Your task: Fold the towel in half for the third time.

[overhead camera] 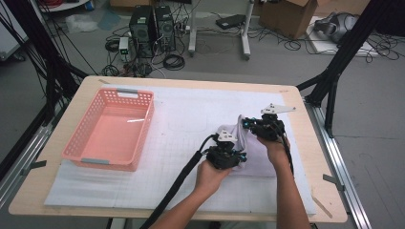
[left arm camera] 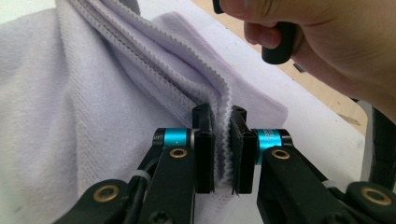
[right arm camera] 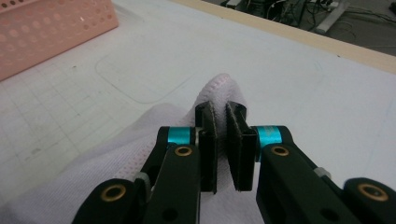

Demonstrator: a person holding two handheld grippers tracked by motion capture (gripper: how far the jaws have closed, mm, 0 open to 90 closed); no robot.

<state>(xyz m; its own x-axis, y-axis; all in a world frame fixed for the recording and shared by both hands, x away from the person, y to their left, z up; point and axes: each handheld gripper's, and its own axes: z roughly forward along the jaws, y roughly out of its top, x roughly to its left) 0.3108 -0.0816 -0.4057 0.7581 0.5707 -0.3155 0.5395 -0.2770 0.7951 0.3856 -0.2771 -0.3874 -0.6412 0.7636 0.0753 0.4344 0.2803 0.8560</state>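
A pale lilac towel [overhead camera: 253, 148] lies on the right half of the table [overhead camera: 191, 83], on the white gridded mat [overhead camera: 191, 124] that covers most of the top. Part of it is lifted off the mat in a bunch between the two hand-held grippers.

The left hand-held gripper [overhead camera: 228, 155] sits at the near left side of the towel, held in the person's left hand [overhead camera: 210, 174]. In the left gripper view its jaws are clamped on a stitched hem of the towel [left arm camera: 140, 93], the folded edge pinched tight between the two black pads [left arm camera: 204, 154], with several layers of hem running up and away from it. The person's right hand [left arm camera: 327, 42] shows close by at the upper right of that view.

The right hand-held gripper [overhead camera: 265, 126] is at the far right of the towel, just beyond the left one. In the right gripper view its jaws are closed on a raised corner of the towel [right arm camera: 219, 88], the cloth poking out above the pads.

A pink plastic basket [overhead camera: 138, 138] stands on the left part of the table, well apart from the towel.
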